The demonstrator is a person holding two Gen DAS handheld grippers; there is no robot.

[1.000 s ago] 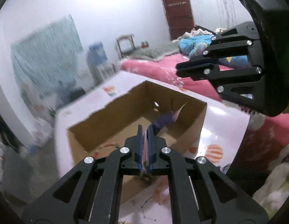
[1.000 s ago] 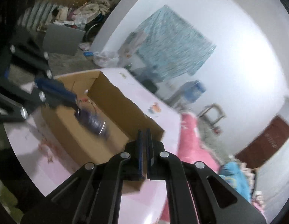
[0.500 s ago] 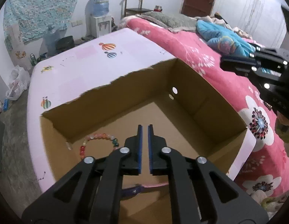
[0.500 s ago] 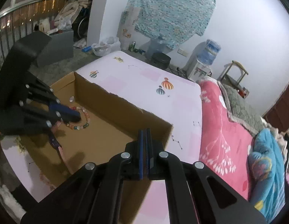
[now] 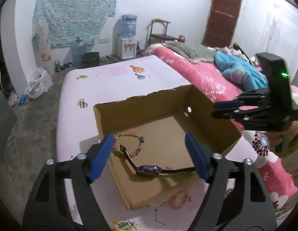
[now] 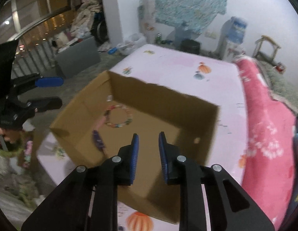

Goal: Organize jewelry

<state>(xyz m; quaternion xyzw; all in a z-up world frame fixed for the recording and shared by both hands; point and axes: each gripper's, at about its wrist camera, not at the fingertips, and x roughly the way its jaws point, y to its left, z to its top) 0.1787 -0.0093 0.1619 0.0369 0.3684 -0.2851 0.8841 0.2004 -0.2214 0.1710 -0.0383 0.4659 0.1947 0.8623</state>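
Bench: pale pink cloth [image 5: 114,84] printed with small balloons, beside a bed [image 5: 202,77] in pink floral cover.
Room: white walls, teal hanging [image 5: 73,11], water dispenser [image 5: 126,36], brown door [image 5: 220,19], grey concrete floor.
Box: open corrugated cardboard box [image 5: 129,123] with torn rim, at the bench's near edge.
Bracelet: ring of orange, pink and green beads [image 5: 129,144], on the box floor in its near-left corner.
Watch: purple case, dark strap [image 5: 149,168], lying flat just beside the bracelet.
Left gripper [image 5: 149,152]: released, blue pads spread wide above the box.
Right gripper [image 6: 148,152]: parted, empty, over the box.
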